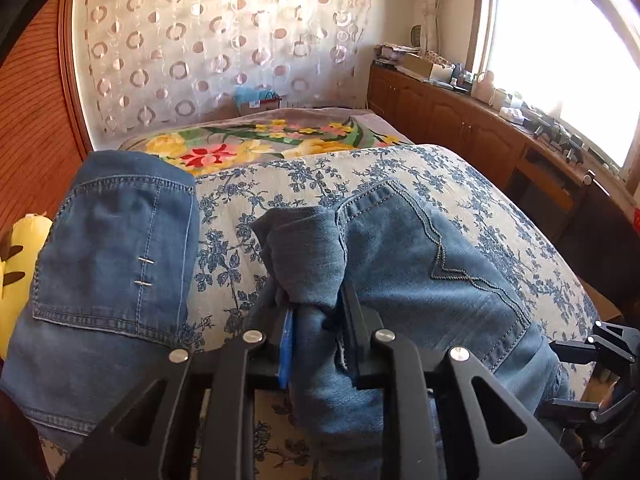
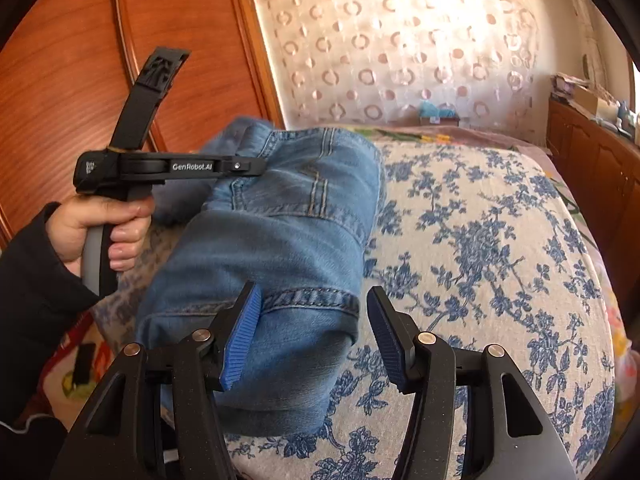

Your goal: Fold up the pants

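My left gripper [image 1: 316, 312] is clamped narrow on a bunched fold of the pants [image 1: 420, 272], denim squeezed btwn both pads. The pants lie on the blue-floral bedspread [image 1: 500, 208], rear pocket w/ zigzag stitching facing up. A 2nd folded pair of jeans [image 1: 112, 240] sits apart to the left on the same bed. My right gripper [image 2: 314, 340] is about half open, holding nothing; its left pad [image 2: 242, 340] touches the pants' hem, right pad is off the cloth, over the bedspread. In the right view, a hand [image 2: 100, 224] in a dark sleeve grips the left tool's handle.
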